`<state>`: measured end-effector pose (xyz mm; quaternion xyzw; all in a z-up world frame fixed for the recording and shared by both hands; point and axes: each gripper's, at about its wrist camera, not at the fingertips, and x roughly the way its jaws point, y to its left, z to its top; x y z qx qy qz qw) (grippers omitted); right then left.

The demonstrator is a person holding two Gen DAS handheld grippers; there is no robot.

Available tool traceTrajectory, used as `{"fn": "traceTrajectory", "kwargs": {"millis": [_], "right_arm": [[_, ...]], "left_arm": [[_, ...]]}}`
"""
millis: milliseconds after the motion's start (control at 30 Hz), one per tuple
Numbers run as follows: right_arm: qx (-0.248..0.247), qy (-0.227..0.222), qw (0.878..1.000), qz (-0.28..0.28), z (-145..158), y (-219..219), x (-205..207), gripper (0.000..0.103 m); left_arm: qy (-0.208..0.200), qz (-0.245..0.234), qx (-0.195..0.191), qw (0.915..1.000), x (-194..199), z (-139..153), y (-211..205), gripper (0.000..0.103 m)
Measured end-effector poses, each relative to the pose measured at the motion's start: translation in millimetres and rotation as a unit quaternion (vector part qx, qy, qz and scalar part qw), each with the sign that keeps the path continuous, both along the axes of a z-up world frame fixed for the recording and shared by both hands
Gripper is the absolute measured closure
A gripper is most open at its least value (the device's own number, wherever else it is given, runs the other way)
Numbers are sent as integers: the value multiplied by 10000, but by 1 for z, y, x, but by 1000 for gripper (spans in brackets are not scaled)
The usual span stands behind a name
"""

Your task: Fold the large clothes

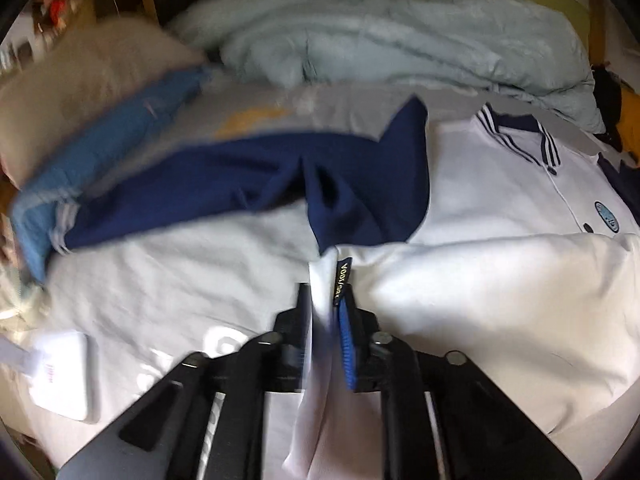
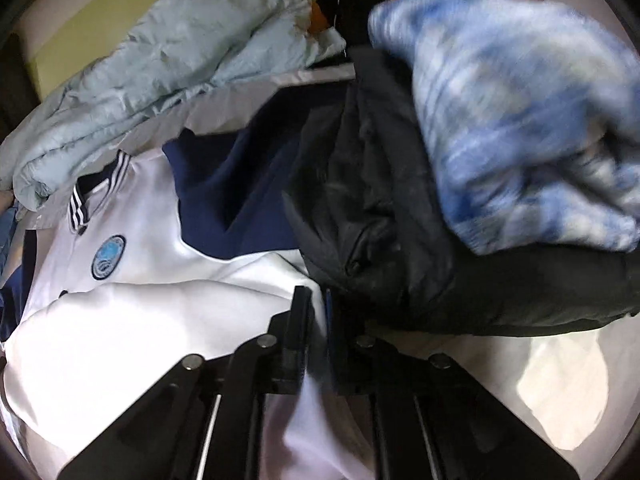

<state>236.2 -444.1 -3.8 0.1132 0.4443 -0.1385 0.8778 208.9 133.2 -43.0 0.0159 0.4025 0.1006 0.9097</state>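
White jacket [image 1: 500,280] in both claws

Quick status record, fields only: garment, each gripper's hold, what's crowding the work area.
garment: white and navy jacket, spread on the bed, hem lifted
left gripper: shut on white hem fabric by a navy label
right gripper: shut on white hem fabric
crowding: black jacket and blue-white knit beside it; pale duvet behind
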Motion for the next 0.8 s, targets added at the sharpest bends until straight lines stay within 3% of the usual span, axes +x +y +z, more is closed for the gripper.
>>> {"fn": "traceTrajectory", "kwargs": {"millis": [67,100,133,167,233,333,467,567,633,700,800], "right_arm": [[-168,-303,9994,73,17,7,-14,75],[-217,-425,9988,111,22,10,-19,63],[-270,-627,9975,198,31,16,-30,48],[-303,-730,9965,254,36,20,-38,40],[-283,-883,9944,516,48,33,-53,38],[-135,-1151,9890,915,59,56,-67,14],[-160,-1185,9850,1246,59,83,-73,7],[-100,-912,9847,1479,44,100,-70,6],[-189,-544,9856,1592,29,109,-63,6],[-265,-272,9856,1649,18,114,-61,6],[-418,200,9851,1656,-1,117,-54,6]], "left_arm": [[-247,216,-81,9994,-12,14,3,43],[-437,219,-204,9986,-21,21,5,39],[-541,164,-301,9979,-28,27,5,39],[-617,79,-401,9973,-34,32,4,39],[-825,-118,-602,9947,-47,42,0,33],[-856,-490,-768,9922,-60,50,-15,26],[-579,-934,-1121,9876,-70,42,-42,26],[-23,-1098,-1641,9803,-65,24,-55,26],[390,-926,-1499,9836,-57,10,-60,26],[505,-641,-1296,9882,-52,-3,-57,27],[1009,-410,-1508,9825,-38,-26,-47,24]]}}
